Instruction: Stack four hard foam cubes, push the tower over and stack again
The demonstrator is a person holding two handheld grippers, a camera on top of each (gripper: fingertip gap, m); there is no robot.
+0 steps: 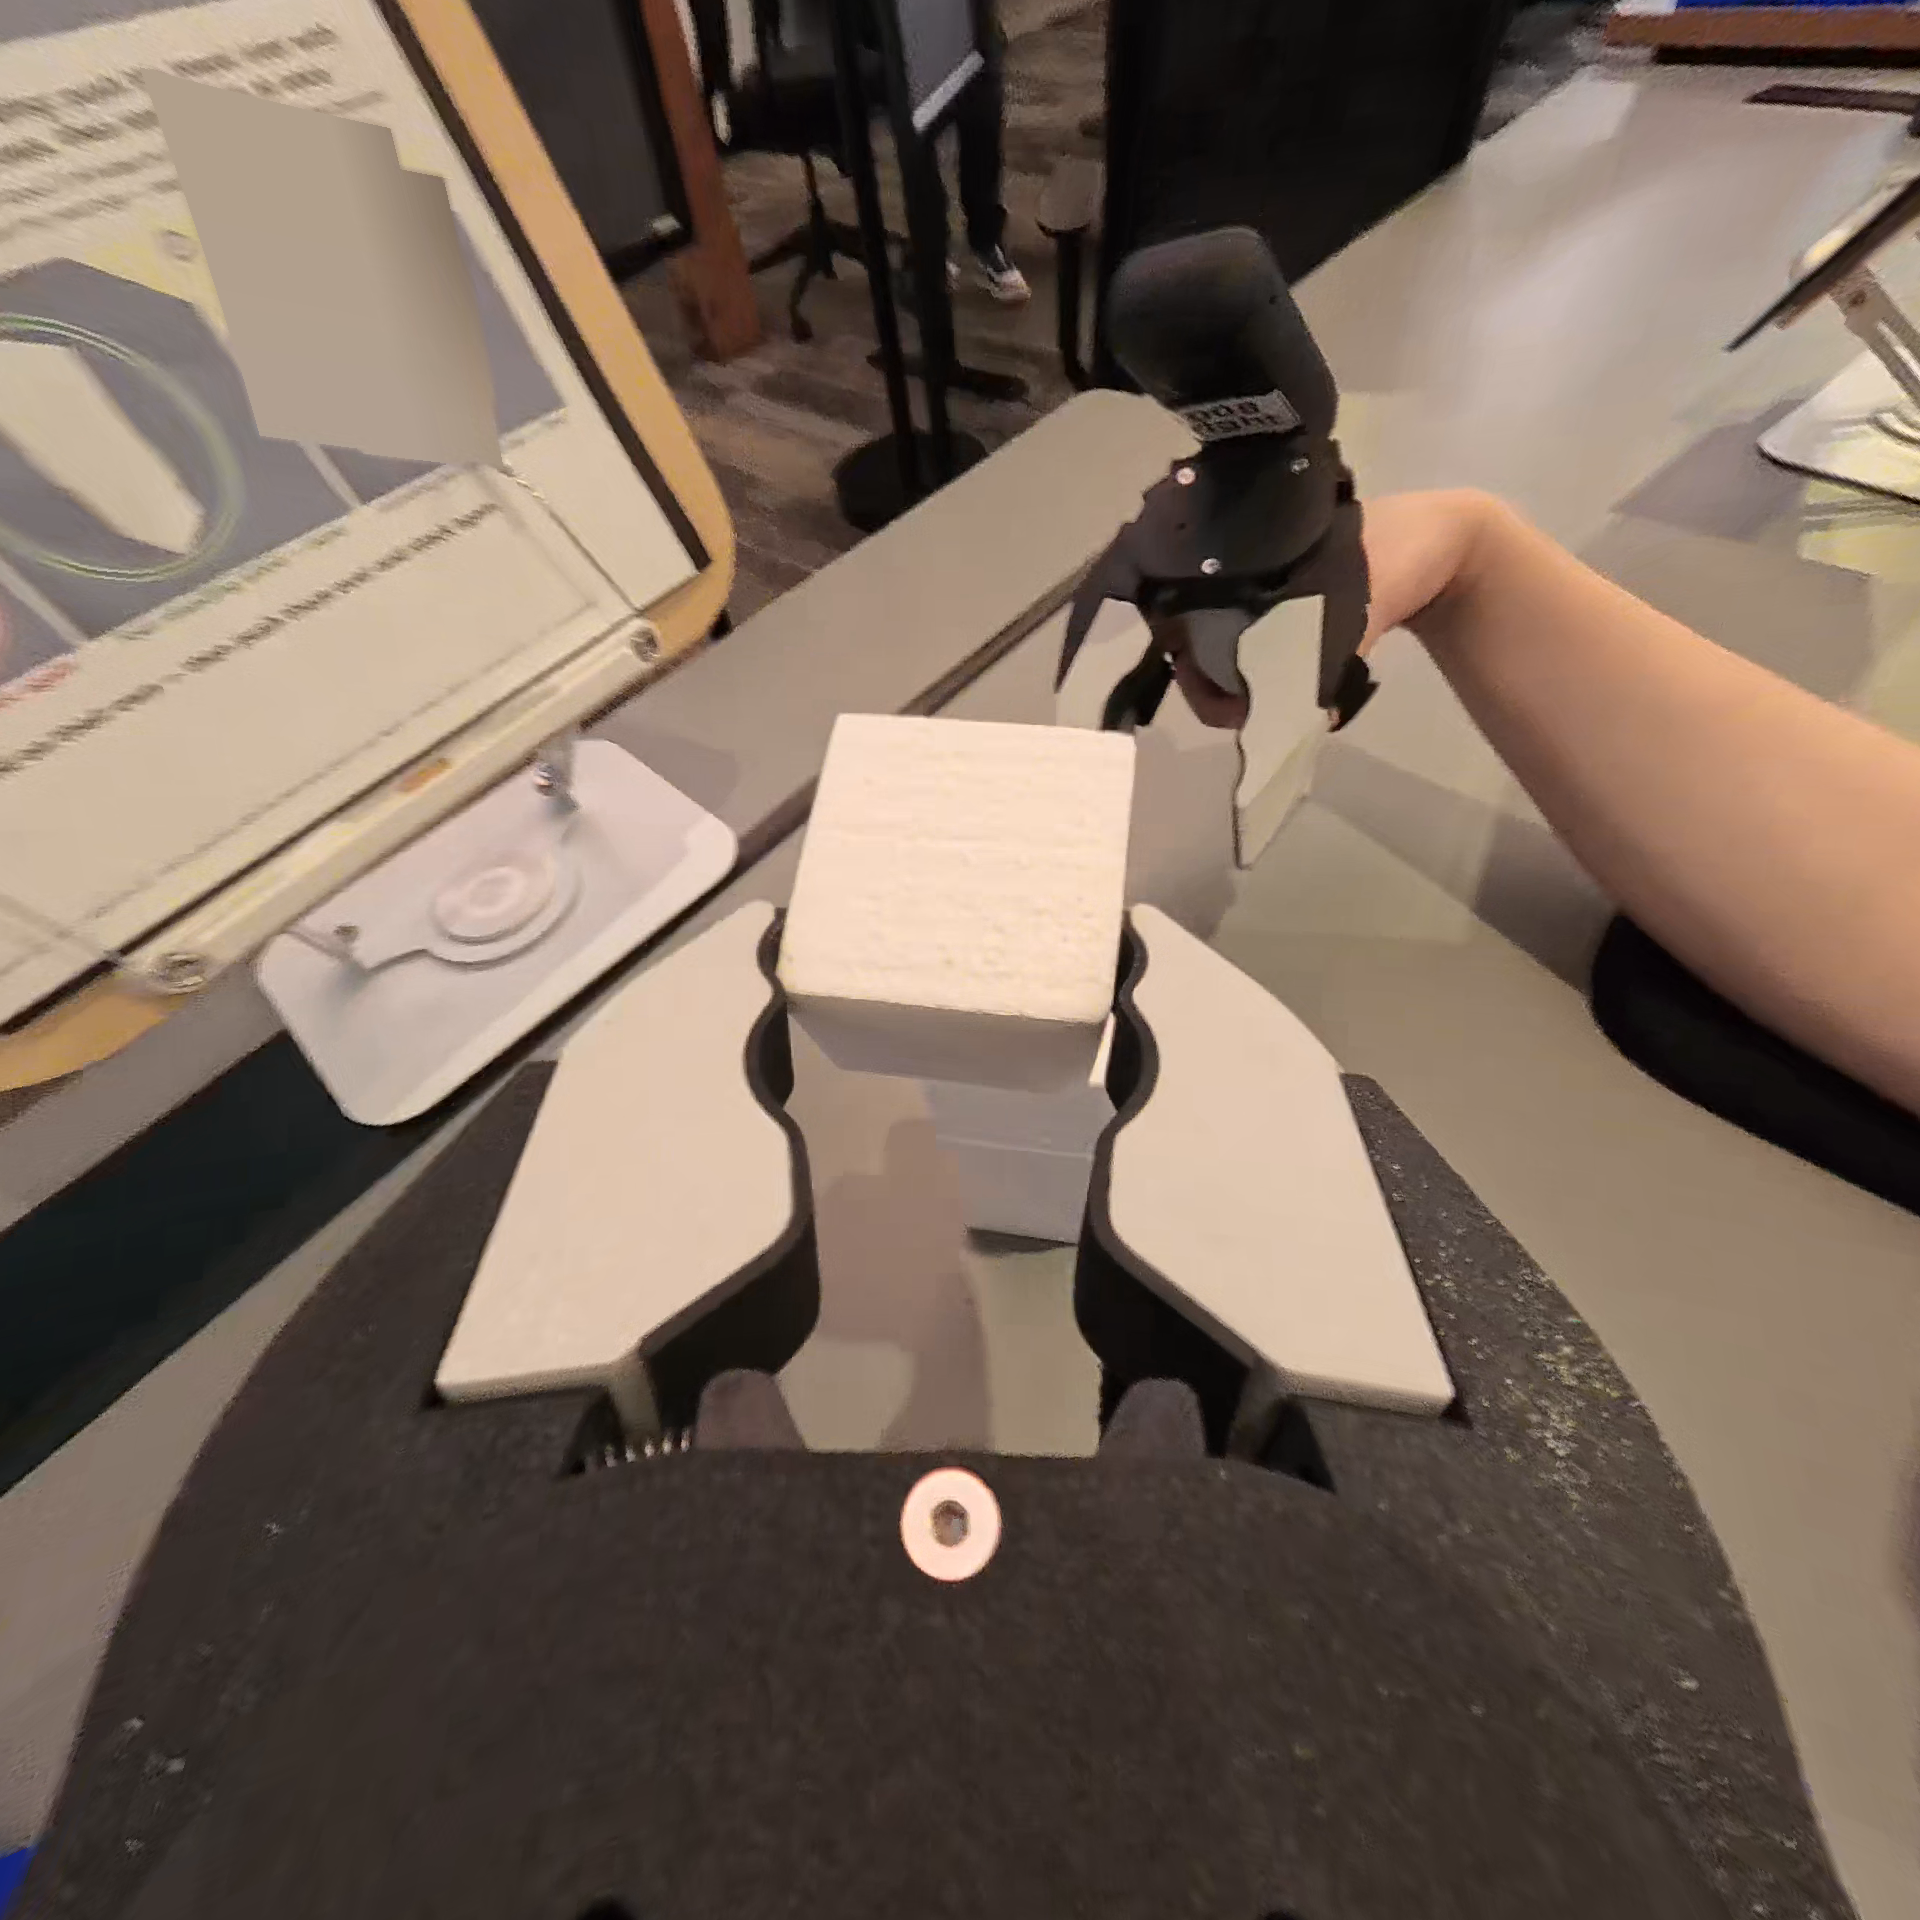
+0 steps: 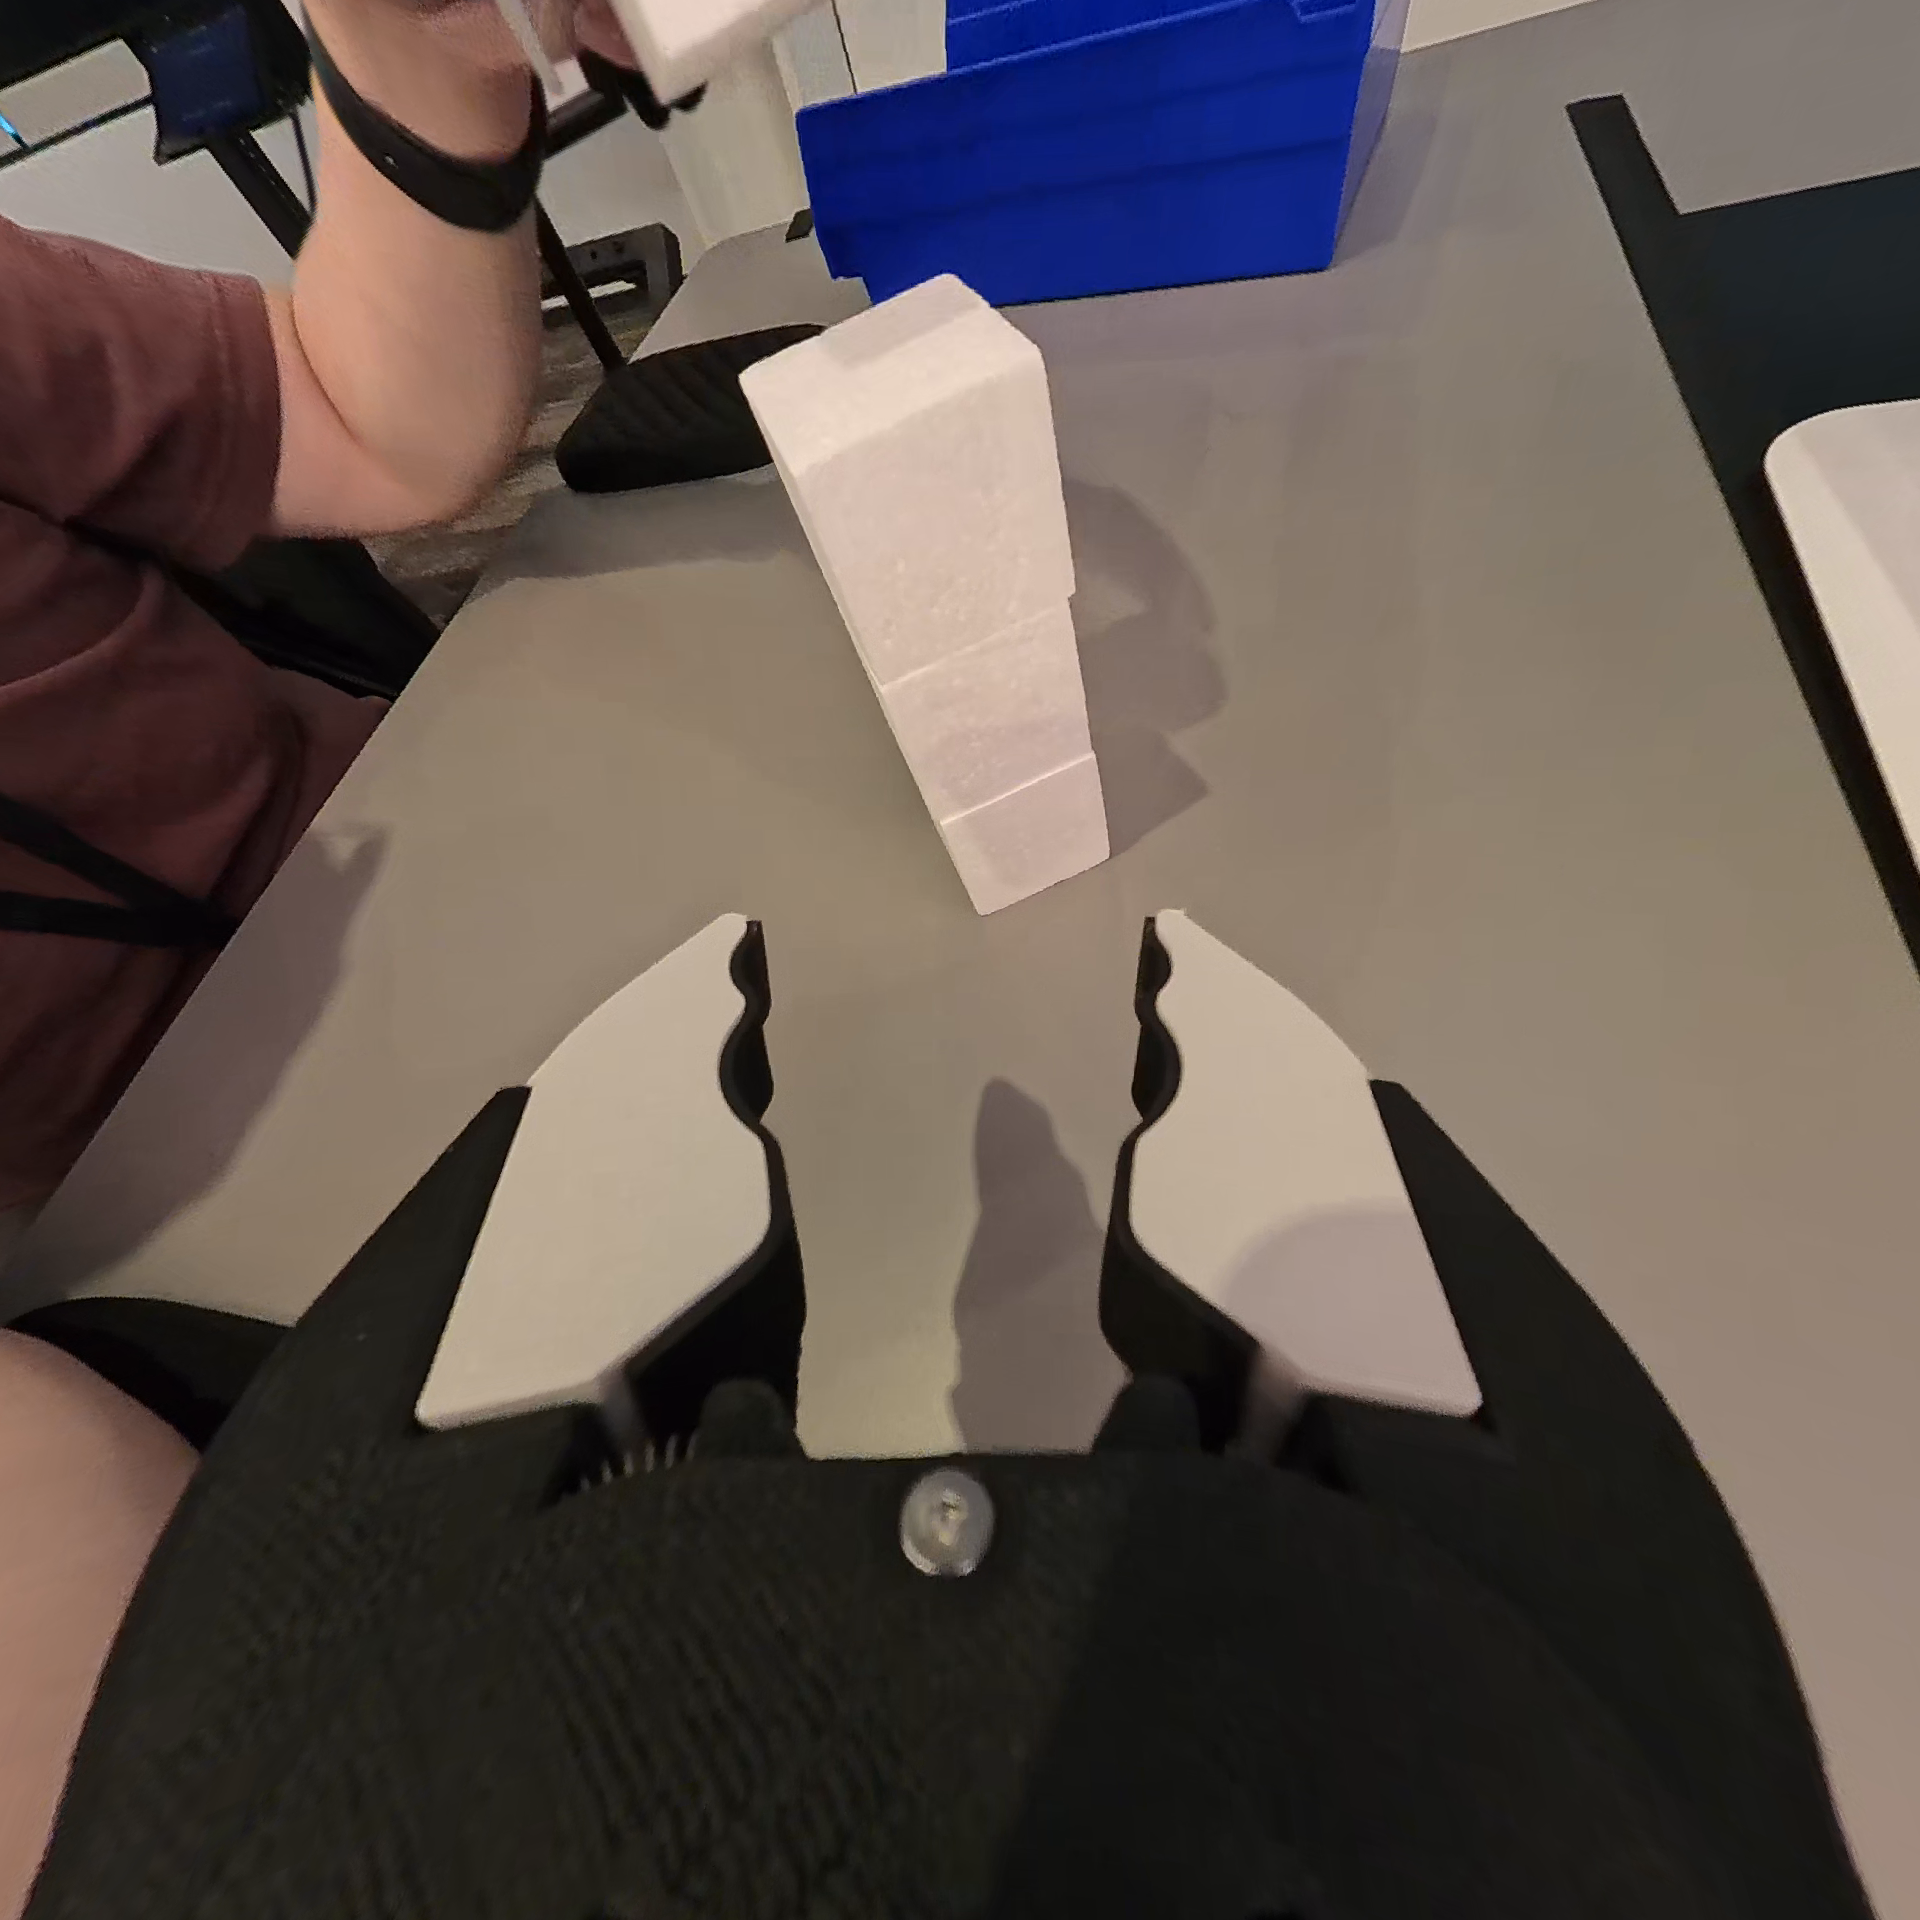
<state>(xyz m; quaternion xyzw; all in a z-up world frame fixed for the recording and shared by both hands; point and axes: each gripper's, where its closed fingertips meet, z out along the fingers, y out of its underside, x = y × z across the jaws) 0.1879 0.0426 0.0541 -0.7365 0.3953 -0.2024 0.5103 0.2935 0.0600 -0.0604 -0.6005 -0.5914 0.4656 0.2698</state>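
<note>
Left wrist view: left gripper [image 1: 951, 966] clamps the fourth cube [image 1: 956, 883] above the three-cube tower [image 2: 935, 623]; it should centre, then lower squarely; right gripper [image 2: 956, 935] gapes empty.

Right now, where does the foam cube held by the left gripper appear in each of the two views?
Left wrist view: the held foam cube is at centre, between the left gripper fingers.
Right wrist view: it is at the top edge, left of centre, mostly cut off.
Shared landmark: the foam tower on the grey table.

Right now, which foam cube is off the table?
The foam cube clamped in the left gripper, raised above the three-cube tower on the table.
</note>
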